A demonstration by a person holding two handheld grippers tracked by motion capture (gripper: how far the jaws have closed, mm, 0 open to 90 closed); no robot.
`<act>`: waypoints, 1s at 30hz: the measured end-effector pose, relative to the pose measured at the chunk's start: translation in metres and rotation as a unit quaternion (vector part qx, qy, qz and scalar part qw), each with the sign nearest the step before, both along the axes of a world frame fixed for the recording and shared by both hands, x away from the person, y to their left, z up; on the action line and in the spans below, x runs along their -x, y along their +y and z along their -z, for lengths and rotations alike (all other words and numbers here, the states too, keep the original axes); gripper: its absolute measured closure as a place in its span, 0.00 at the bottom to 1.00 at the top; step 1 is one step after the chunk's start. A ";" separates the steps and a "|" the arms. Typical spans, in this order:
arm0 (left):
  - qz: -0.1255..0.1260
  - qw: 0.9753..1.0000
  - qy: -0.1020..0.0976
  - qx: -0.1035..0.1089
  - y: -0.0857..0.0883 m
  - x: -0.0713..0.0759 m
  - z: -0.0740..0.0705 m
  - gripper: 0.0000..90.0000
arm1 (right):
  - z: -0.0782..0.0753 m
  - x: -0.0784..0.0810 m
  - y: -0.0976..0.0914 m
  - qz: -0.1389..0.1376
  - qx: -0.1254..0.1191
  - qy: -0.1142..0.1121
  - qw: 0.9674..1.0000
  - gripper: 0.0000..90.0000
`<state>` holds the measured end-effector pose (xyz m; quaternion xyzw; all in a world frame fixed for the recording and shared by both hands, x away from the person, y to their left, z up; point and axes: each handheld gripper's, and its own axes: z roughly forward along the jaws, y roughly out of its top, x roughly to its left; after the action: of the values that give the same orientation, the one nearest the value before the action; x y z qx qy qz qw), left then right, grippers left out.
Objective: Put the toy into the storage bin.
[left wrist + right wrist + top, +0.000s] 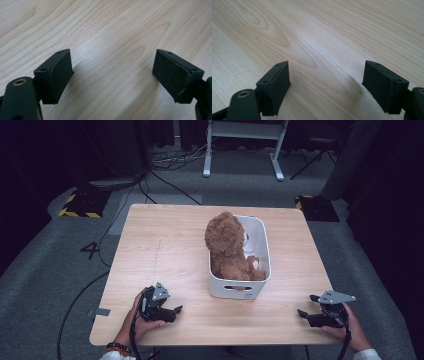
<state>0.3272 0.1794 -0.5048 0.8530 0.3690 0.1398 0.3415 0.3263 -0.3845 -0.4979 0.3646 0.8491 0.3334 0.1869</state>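
Two grippers rest low at the near edge of the tabletop, and everything the next move depends on lies ahead of them and between them. Largest first: the white bin stands beyond the fingers, its long axis running away from the person, its near short wall with the handle slot facing the near edge. Inside it sits the brown teddy bear, upright, head toward the far end and rising above the rim, body and legs filling the near end. The left gripper points rightward along the near edge, so the bin lies ahead of its fingers and off to their far side; the right gripper points leftward, with the bin likewise ahead and to the far side. By my reading the left one is somewhat nearer the bin's near wall, the right one farther off. Both sets of fingers stand apart with nothing between them, as each gripper view shows: bare wood between the left fingers and between the right fingers.
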 end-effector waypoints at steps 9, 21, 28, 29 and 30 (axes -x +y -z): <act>0.000 1.000 0.000 0.000 0.000 0.000 0.000 0.18 | 0.007 0.005 -0.016 0.033 -0.039 0.001 0.999 0.19; 0.000 1.000 0.000 0.000 0.000 0.000 0.000 0.18 | 0.008 0.010 -0.035 0.079 -0.041 0.000 0.996 0.19; 0.000 1.000 0.000 0.000 0.000 0.000 0.000 0.18 | 0.008 0.010 -0.035 0.084 -0.041 0.000 0.996 0.18; 0.000 1.000 0.000 0.000 0.000 0.000 0.000 0.18 | 0.008 0.010 -0.035 0.084 -0.041 -0.001 0.996 0.18; 0.000 1.000 0.000 0.000 0.000 0.000 0.000 0.18 | 0.008 0.010 -0.035 0.086 -0.041 -0.001 0.995 0.18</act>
<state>0.3272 0.1794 -0.5048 0.8529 0.3691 0.1399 0.3417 0.3165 -0.4194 -0.5055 0.4430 0.8003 0.3509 0.2003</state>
